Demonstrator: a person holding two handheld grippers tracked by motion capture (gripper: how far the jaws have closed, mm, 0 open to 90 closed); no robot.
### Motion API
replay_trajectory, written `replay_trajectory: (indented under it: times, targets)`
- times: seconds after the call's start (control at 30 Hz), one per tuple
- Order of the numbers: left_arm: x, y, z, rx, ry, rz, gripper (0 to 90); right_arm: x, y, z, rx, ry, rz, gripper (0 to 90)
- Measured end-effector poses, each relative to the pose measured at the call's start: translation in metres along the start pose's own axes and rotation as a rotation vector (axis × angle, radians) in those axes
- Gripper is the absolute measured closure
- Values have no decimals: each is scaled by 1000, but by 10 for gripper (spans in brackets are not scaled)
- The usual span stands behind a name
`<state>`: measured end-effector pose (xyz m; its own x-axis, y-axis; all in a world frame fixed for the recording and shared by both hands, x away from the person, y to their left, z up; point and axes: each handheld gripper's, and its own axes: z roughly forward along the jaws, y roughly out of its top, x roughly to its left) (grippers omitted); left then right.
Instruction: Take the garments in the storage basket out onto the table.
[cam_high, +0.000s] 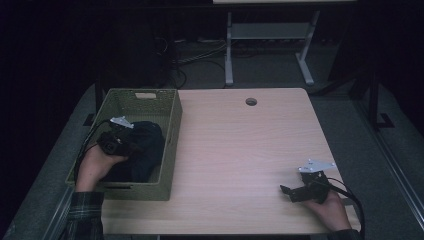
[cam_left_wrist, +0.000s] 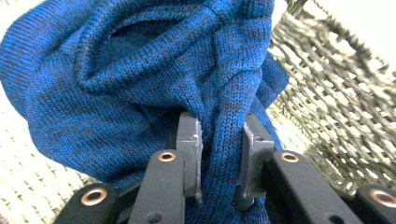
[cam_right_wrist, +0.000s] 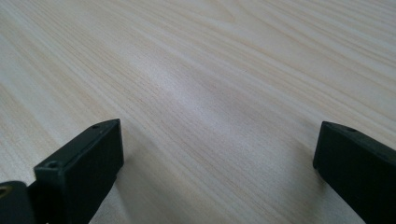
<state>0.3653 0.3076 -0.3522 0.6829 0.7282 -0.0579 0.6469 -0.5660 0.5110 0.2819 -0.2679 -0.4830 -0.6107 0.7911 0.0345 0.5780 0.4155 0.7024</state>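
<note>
A blue knitted garment (cam_left_wrist: 140, 70) lies bunched in the green woven basket (cam_high: 172, 145) at the table's left; in the high view the garment (cam_high: 147, 145) looks dark. My left gripper (cam_left_wrist: 220, 158) is shut on a fold of it, both pads pressing the knit between them. From above, the left gripper (cam_high: 131, 148) reaches into the basket over the cloth, held by a hand. My right gripper (cam_high: 284, 191) rests near the table's front right corner. Its jaws stand wide apart over bare wood (cam_right_wrist: 219, 144), nothing between them.
The light wooden table (cam_high: 240, 145) has a round cable hole (cam_high: 251, 101) near its far edge. The basket's woven wall (cam_left_wrist: 336, 93) rises close to the right of the gripped cloth. Behind the table stand a white desk frame (cam_high: 229, 45) and cables on the floor.
</note>
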Motion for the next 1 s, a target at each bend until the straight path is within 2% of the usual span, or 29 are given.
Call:
replay_trajectory:
  times: [0.37,0.63,1.0]
  targets:
    - [1,8,-18,-23,25,-7,745,0,0,0,2,1,3,13]
    - [1,20,-38,-33,50,-1,752,0,0,0,2,1,3,13]
    - [-1,31,-63,-71,79,4,757,0,0,0,1,2,5,13]
